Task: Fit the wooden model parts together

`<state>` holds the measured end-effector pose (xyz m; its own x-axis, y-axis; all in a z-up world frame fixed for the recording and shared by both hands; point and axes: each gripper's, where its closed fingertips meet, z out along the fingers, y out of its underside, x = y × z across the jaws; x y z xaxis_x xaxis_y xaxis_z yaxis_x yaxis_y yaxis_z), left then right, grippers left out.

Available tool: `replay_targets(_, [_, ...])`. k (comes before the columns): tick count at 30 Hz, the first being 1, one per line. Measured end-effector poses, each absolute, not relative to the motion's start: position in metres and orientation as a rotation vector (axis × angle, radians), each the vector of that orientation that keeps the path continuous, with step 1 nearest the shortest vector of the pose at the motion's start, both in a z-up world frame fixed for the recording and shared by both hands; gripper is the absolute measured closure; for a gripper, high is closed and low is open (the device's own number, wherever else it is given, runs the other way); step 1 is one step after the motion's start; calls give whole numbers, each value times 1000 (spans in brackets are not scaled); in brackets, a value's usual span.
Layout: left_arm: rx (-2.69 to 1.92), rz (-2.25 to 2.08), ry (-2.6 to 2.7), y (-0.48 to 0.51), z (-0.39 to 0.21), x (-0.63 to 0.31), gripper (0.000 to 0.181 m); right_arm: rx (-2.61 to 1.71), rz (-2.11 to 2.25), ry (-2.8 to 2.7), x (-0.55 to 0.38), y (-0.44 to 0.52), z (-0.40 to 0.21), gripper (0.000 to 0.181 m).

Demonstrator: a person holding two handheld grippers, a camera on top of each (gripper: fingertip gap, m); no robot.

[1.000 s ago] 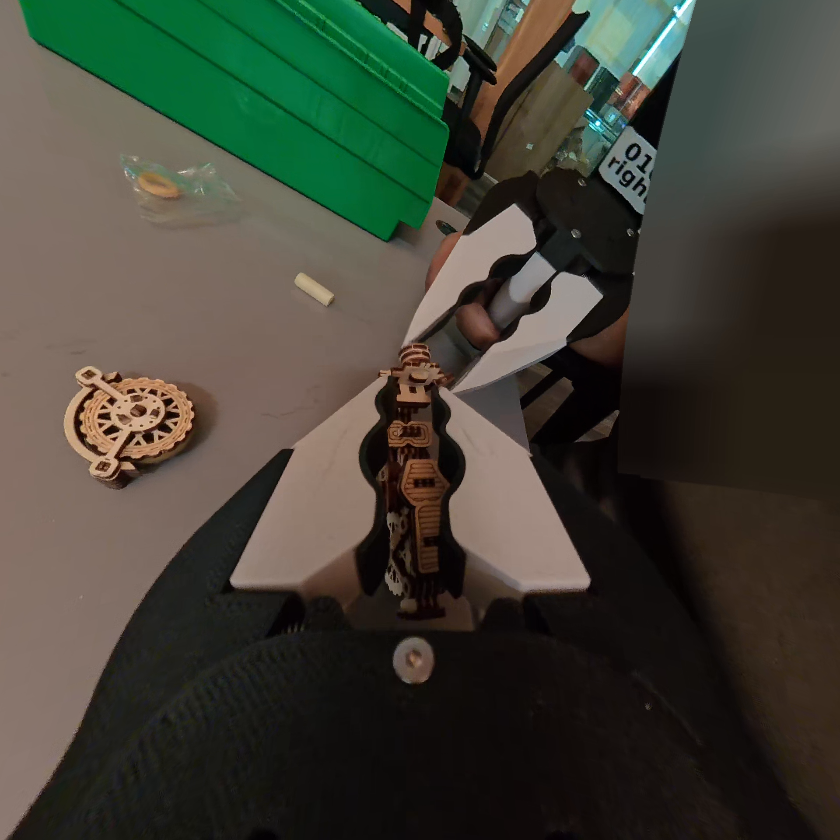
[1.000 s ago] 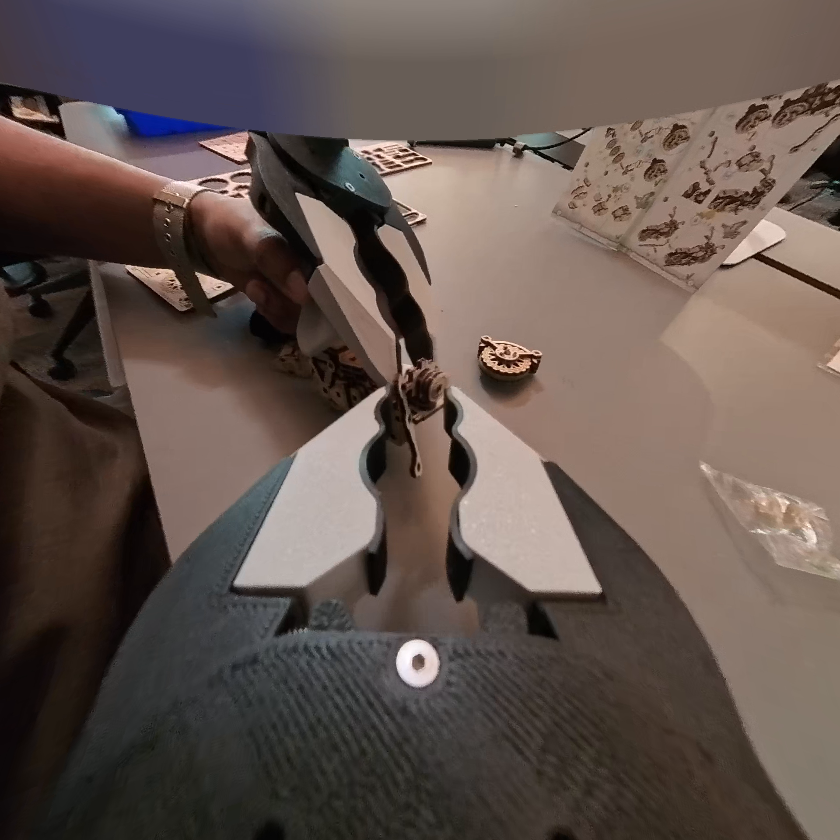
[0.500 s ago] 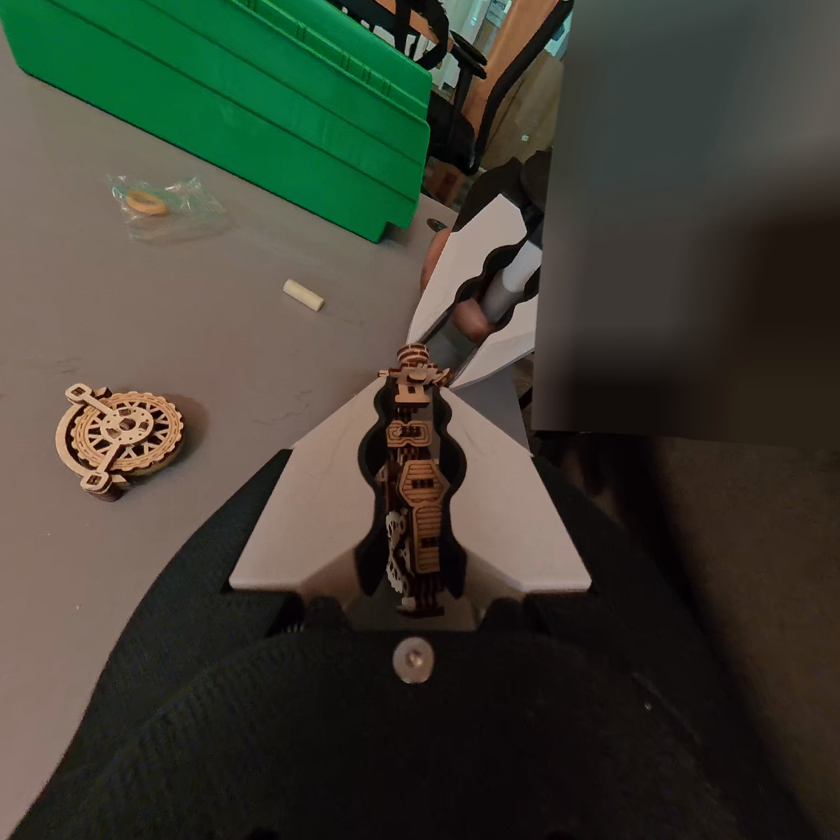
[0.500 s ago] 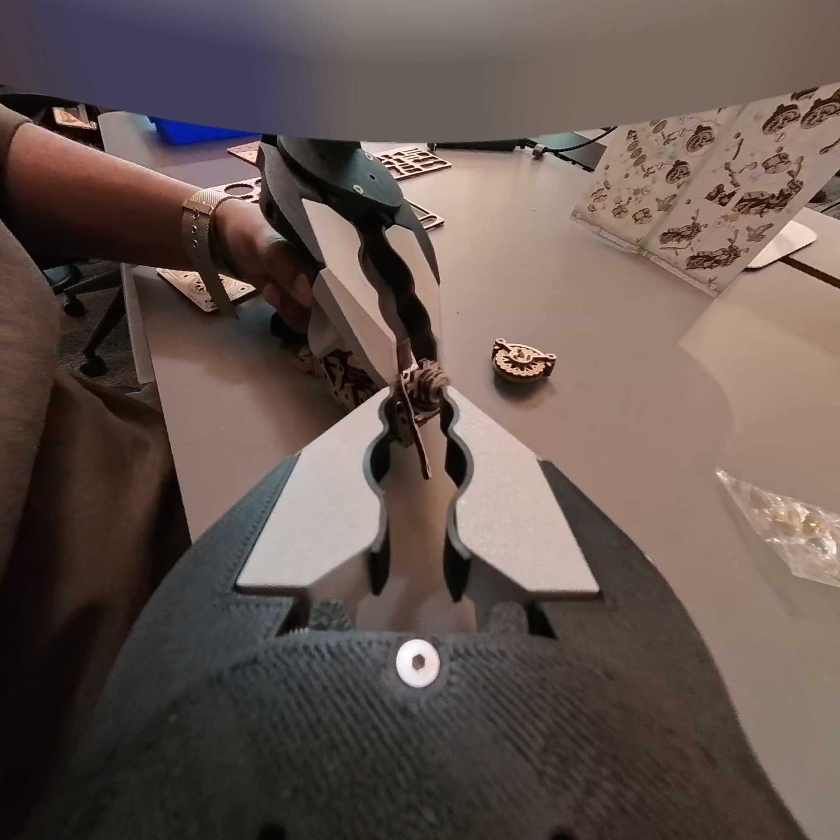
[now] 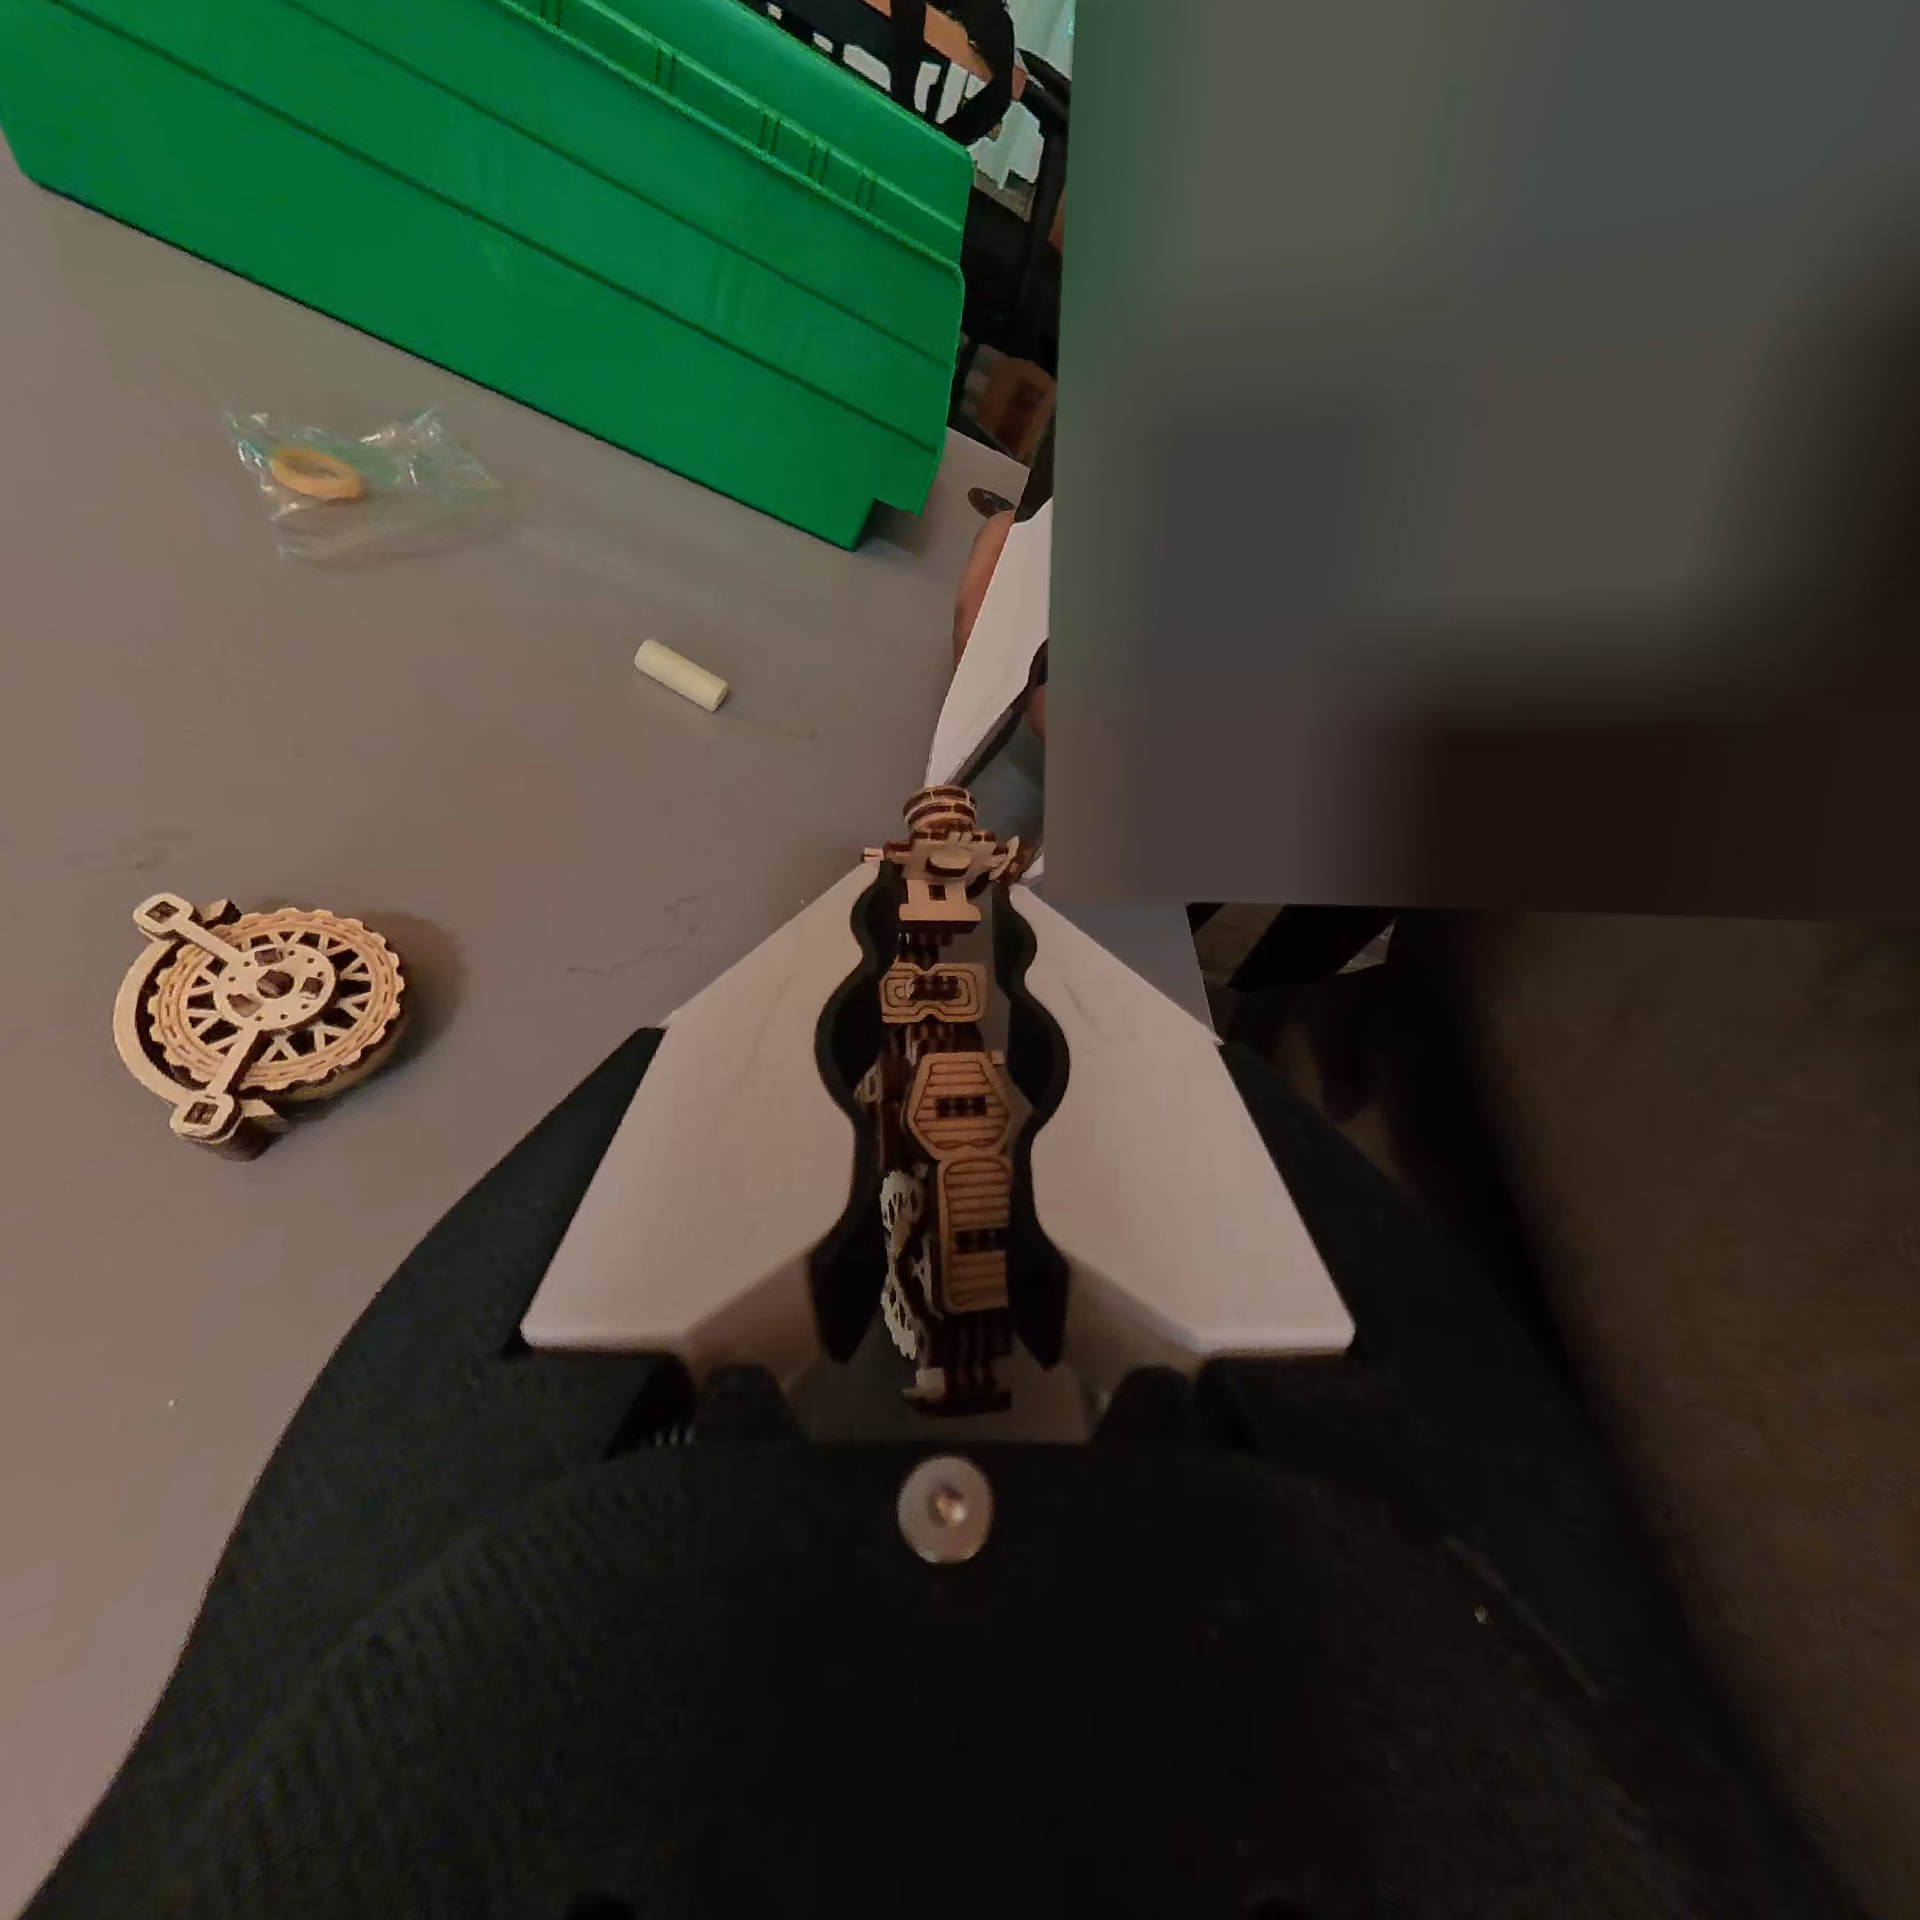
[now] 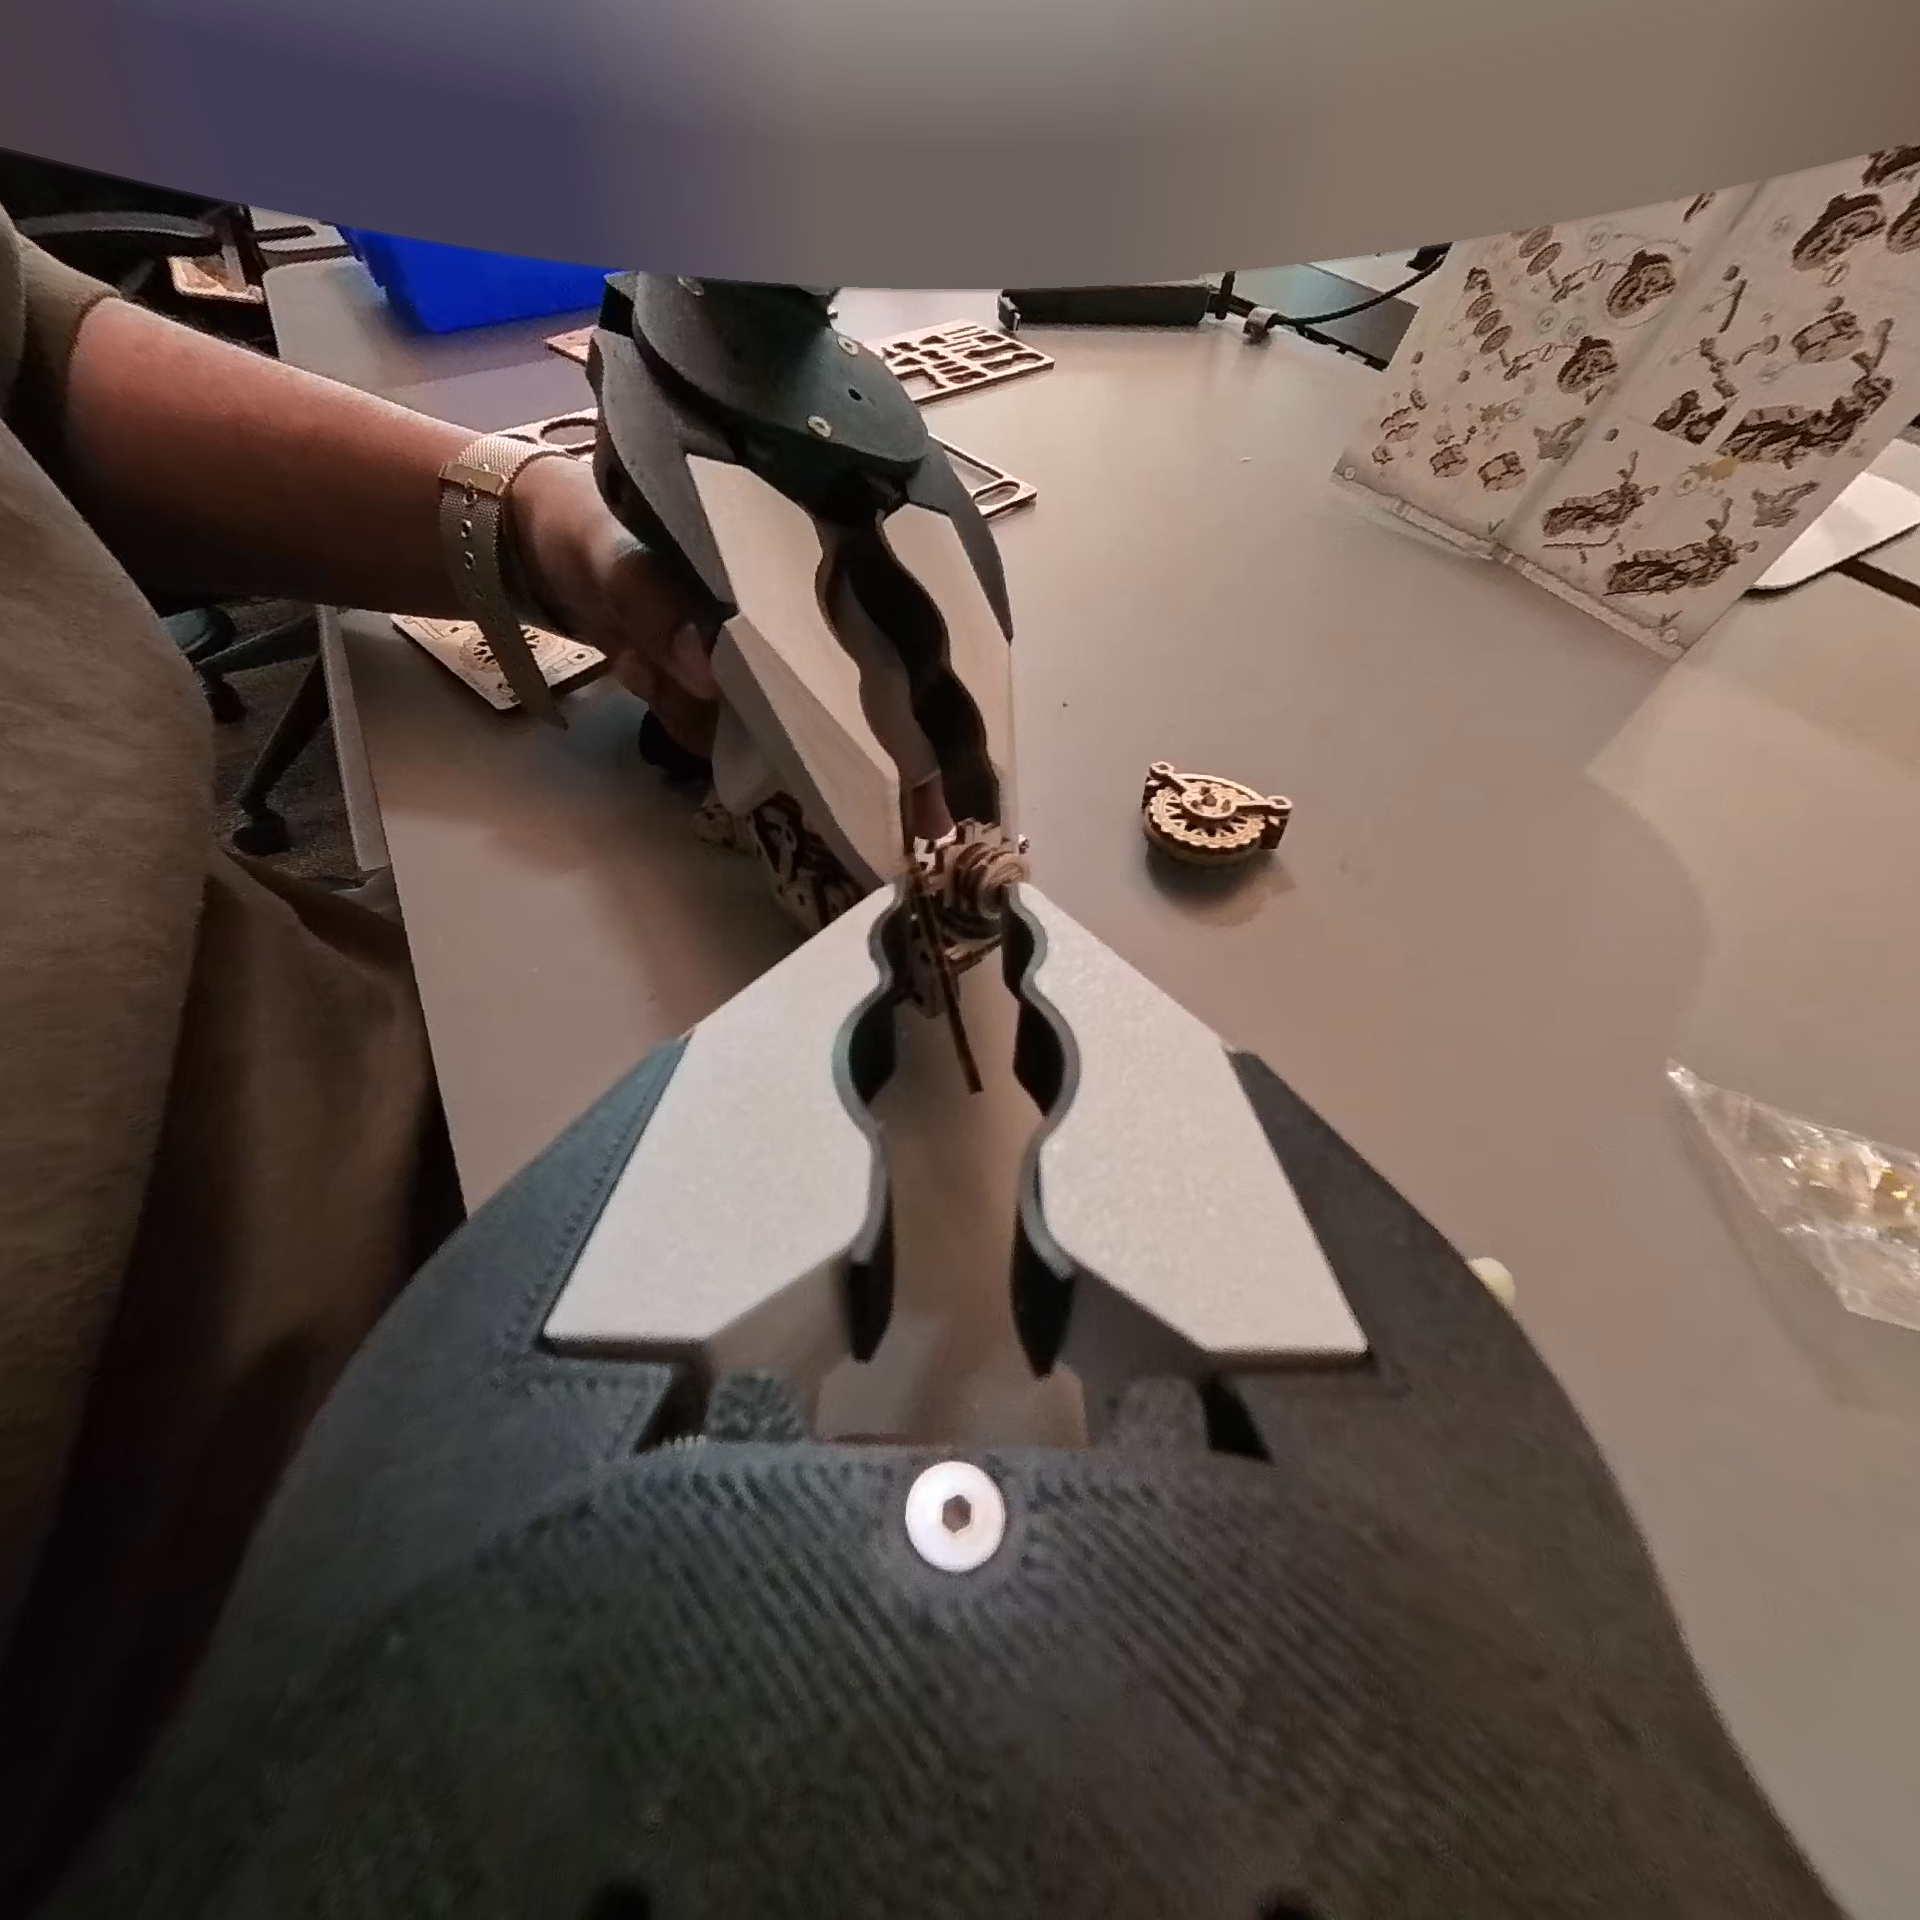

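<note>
My left gripper [image 5: 945, 888] is shut on a long laser-cut wooden model [image 5: 945, 1122] that lies lengthwise between its fingers, with one end poking past the tips. My right gripper [image 6: 956, 899] is shut at its tips on a small wooden gear part [image 6: 961, 914] with a thin stick pointing back toward the camera. The two grippers meet tip to tip above the table edge, so the part touches the model's end. The left gripper [image 6: 862, 644] also shows in the right wrist view, held by a hand [image 6: 623, 613]. A blurred patch hides most of the right gripper in the left wrist view.
A wooden wheel assembly [image 5: 255, 1023] lies on the grey table [image 5: 416, 790]; it also shows in the right wrist view [image 6: 1216, 810]. Around it are a green bin [image 5: 499, 208], a bagged ring [image 5: 343, 478], a small white cylinder [image 5: 681, 673], an instruction sheet [image 6: 1621, 416], cut-out wooden sheets [image 6: 966, 358] and a plastic bag [image 6: 1818, 1195]. Left and right tips are no more than a few centimetres apart.
Both grippers keep their holds and stay tip to tip. Both views have shifted slightly, and the left gripper looks a little closer in the right wrist view.
</note>
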<state>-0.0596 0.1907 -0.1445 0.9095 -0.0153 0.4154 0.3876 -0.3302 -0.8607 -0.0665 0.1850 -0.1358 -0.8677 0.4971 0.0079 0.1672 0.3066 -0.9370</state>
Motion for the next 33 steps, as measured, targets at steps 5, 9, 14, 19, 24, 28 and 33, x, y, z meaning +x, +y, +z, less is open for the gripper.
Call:
replay_targets(5, [-1874,-401,-256,191,-144,-58,165,-603,1583,-2301,-64,185,-135,167])
replay_targets(9, [-1877,-385,-232,191,-143,-55,163,-603,1590,-2317,-62,185,-134,167])
replay_targets(14, [-1883,-369,-211,191,-143,-53,163,-593,1588,-2331,-59,185,-134,167])
replay_targets(19, [-1890,-358,-206,191,-144,-52,163,-586,1584,-2335,-59,186,-135,167])
replay_targets(24, [-1880,-369,-190,191,-142,-50,160,-584,1601,-2336,-58,185,-134,168])
replay_targets(28, [-1867,-385,-160,190,-139,-46,149,-579,1600,-2337,-57,185,-134,168])
replay_targets(33, [-1867,-379,-181,190,-140,-49,157,-576,1608,-2339,-57,184,-134,168])
